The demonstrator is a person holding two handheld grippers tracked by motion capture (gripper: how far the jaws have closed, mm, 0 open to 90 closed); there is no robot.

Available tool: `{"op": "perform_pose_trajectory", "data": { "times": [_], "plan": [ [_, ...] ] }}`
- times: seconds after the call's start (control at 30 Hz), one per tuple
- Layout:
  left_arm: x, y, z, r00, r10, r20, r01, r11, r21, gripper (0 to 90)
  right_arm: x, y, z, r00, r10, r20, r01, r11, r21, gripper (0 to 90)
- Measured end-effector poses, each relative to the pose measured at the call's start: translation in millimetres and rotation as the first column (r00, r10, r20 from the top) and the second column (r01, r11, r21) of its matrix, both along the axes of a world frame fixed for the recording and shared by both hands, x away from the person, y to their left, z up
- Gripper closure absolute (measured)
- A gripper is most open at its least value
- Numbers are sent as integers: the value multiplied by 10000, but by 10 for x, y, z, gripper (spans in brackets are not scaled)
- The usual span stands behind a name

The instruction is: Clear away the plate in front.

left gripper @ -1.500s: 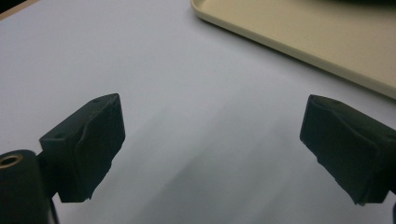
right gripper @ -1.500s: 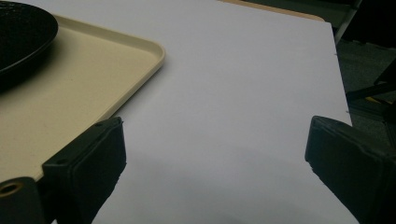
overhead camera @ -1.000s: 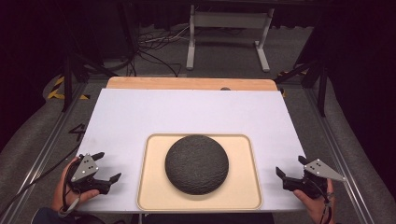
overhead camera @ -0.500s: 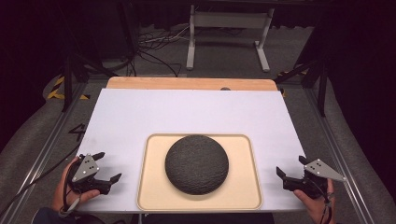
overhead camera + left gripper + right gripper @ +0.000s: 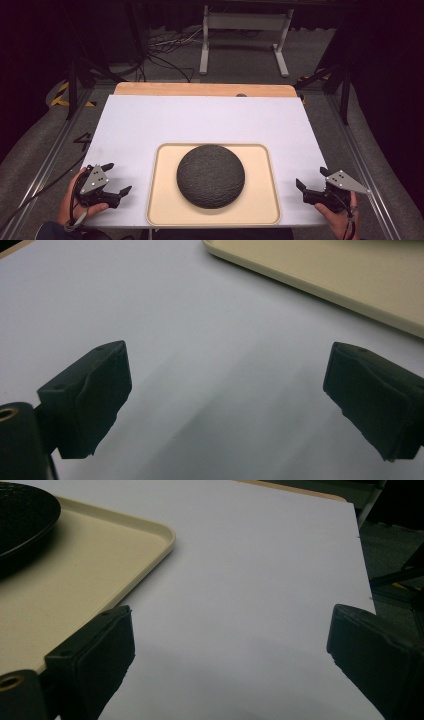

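A black, rough-textured round dish (image 5: 210,175) lies in the middle of a beige tray (image 5: 165,200) at the near edge of the white table. My left gripper (image 5: 117,177) rests low over the table to the left of the tray, open and holding nothing. In the left gripper view its jaws (image 5: 227,390) stand wide apart over bare white surface, with the tray's edge (image 5: 320,270) ahead. My right gripper (image 5: 311,177) is to the right of the tray, open and holding nothing. The right gripper view (image 5: 230,645) has the tray's corner (image 5: 100,565) and the dish's rim (image 5: 25,515) at its left.
A white sheet (image 5: 200,120) covers the table, with a strip of wooden board (image 5: 200,89) along its far edge. Metal rails run down both sides. Behind the table stand a metal frame (image 5: 245,30) and floor cables.
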State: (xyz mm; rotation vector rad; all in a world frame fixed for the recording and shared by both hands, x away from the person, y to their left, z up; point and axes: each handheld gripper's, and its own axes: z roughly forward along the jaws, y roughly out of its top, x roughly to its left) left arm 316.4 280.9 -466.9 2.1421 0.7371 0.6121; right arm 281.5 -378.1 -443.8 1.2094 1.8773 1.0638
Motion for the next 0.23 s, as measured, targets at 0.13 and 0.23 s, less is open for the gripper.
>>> {"op": "perform_pose_trajectory", "data": {
  "times": [0.13, 0.23],
  "plan": [
    [12, -12, -6, 10000, -25, -4, 25, 10000, 90, 63, -1, -5, 0, 10000, -35, -2, 35, 10000, 32, 57],
    [22, -18, -7, 10000, -32, -28, 32, 9999, 147, 63, -1, -8, -2, 10000, -27, -9, 27, 10000, 57, 57]
  ]
}}
